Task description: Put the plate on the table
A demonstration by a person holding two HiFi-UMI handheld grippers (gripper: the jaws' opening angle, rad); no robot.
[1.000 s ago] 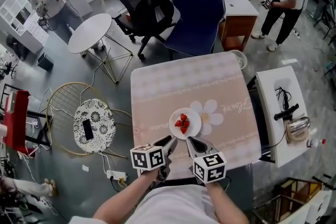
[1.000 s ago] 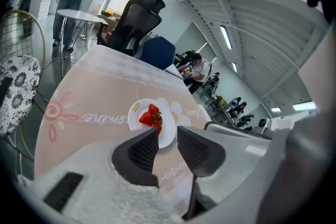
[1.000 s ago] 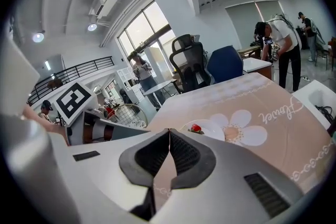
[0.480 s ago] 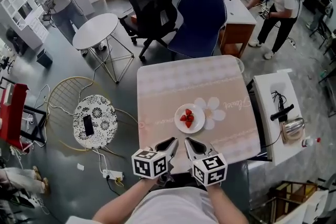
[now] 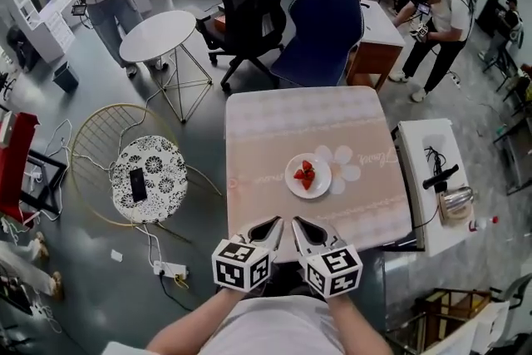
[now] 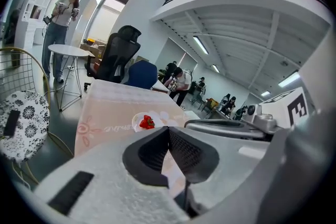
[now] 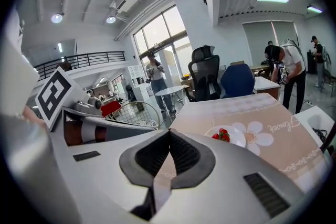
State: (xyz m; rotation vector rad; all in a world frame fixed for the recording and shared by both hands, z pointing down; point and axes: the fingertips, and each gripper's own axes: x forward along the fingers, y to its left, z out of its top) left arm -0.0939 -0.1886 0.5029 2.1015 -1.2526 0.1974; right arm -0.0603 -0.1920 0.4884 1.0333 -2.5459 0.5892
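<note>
Plate [image 5: 308, 176] — white, round, shallow — is sitting flat near the middle of the table [image 5: 274, 129] and holding a small pile of red strawberries [image 5: 305, 174]. The table is wearing a smooth pale pink cloth; a white flower print is lying just at 3 o'clock of the plate, and the script beside it is too small to read.

The left gripper [image 6: 168, 128] and right gripper [image 7: 169, 134] are hovering side by side at the table's 6 o'clock edge, well apart from the plate. The left jaws are closing right down, ribbed black pads meeting at the tips with nothing between them. The right jaws are pressing together the same way, also empty.

At 9 o'clock of the table a round gold wire seat [image 5: 91, 154] is carrying a black-and-white floral cushion [image 5: 154, 191] with a dark phone [image 5: 137, 184] lying on it. At 3 o'clock a white side table [image 5: 432, 141] is holding a black cable and a shiny metal thing that is hard to make out.

In both gripper views the grey gripper bodies are filling the lower half and hiding the table's near edge — the person's forearms are getting cut off at the bottom of the head view.
</note>
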